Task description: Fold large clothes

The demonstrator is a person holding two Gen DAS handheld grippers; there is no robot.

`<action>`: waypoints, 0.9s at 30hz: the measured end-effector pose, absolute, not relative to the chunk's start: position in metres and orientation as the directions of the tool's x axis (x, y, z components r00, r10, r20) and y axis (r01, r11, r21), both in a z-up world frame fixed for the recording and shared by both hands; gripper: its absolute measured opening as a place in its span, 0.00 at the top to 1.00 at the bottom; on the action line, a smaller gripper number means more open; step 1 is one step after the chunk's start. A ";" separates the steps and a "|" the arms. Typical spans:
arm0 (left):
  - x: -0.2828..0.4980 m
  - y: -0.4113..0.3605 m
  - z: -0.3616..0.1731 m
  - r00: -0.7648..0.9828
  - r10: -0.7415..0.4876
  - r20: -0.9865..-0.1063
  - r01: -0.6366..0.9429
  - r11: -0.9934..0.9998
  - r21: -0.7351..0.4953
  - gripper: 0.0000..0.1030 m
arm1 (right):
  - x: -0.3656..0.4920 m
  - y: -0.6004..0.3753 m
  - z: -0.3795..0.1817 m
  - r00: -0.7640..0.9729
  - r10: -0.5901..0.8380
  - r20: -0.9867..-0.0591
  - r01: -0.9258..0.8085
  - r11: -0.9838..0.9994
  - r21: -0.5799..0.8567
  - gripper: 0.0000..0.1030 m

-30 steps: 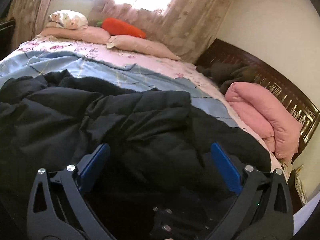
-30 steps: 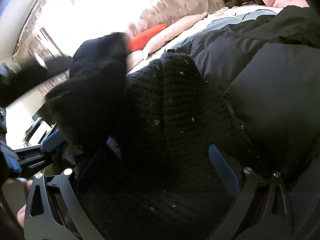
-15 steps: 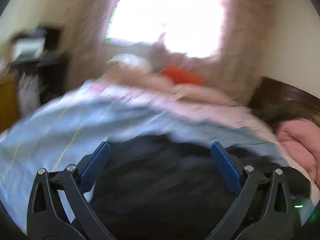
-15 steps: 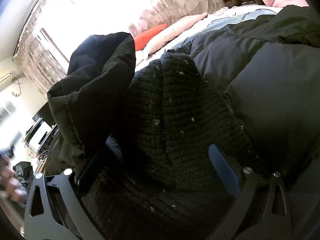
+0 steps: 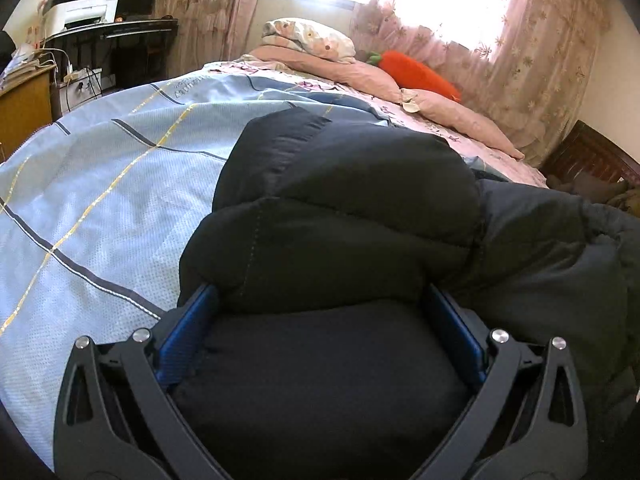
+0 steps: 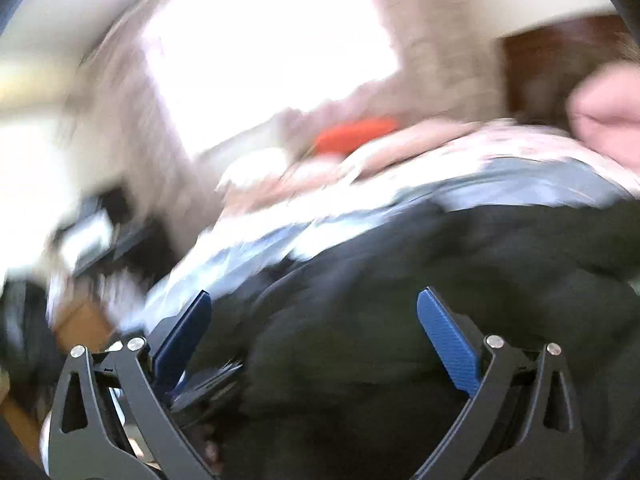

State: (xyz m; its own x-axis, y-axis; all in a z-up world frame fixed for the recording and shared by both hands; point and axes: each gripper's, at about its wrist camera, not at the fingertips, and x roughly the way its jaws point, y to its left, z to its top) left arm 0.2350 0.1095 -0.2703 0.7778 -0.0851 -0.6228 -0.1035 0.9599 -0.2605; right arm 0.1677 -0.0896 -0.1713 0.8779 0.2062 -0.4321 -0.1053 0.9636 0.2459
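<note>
A bulky black padded coat [image 5: 352, 208] lies on a bed covered by a pale blue quilt with yellow and grey stripes [image 5: 100, 200]. The left gripper [image 5: 320, 304], black-framed with blue pads, has its jaws spread wide; a puffy folded section of the coat fills the space between them and bulges over both pads. Whether the pads press the fabric cannot be told from this view. The rest of the coat spreads to the right, toward a dark wooden headboard [image 5: 592, 156].

At the far side of the bed rest pink pillows [image 5: 452, 116], a floral cushion [image 5: 308, 36] and an orange carrot-shaped plush toy [image 5: 420, 74], in front of a sunlit window with patterned pink curtains [image 5: 532, 60]. A white printer [image 5: 86, 10] stands on a dark desk [image 5: 116, 40] at the left.

The right wrist view is heavily blurred. The right gripper [image 6: 314, 316] shows its blue pads set well apart above the dark mass of the coat [image 6: 460, 280], with nothing clearly held between them.
</note>
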 end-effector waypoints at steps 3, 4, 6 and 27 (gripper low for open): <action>0.228 0.117 -0.271 0.795 -0.129 -0.592 -0.079 0.947 -0.312 0.02 | 0.225 -0.069 -0.213 0.773 -0.023 -0.634 0.053 0.998 0.030 0.01; 0.228 0.119 -0.270 0.799 -0.138 -0.585 -0.077 0.942 -0.327 0.02 | 0.231 -0.073 -0.224 0.753 -0.025 -0.658 0.060 0.998 0.031 0.01; 0.226 0.120 -0.270 0.800 -0.152 -0.580 -0.072 0.936 -0.345 0.02 | 0.234 -0.084 -0.233 0.737 0.000 -0.676 0.049 0.997 0.053 0.01; 0.230 0.116 -0.277 0.787 -0.140 -0.600 -0.086 0.939 -0.332 0.02 | 0.141 -0.381 -0.206 0.867 0.121 -0.484 0.287 0.672 0.682 0.01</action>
State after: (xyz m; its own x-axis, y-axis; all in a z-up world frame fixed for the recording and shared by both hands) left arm 0.2299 0.1163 -0.2770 0.7874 -0.1401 -0.6004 -0.0859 0.9394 -0.3319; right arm 0.1414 -0.3807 -0.2057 0.8669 0.1205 -0.4838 0.2873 0.6723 0.6823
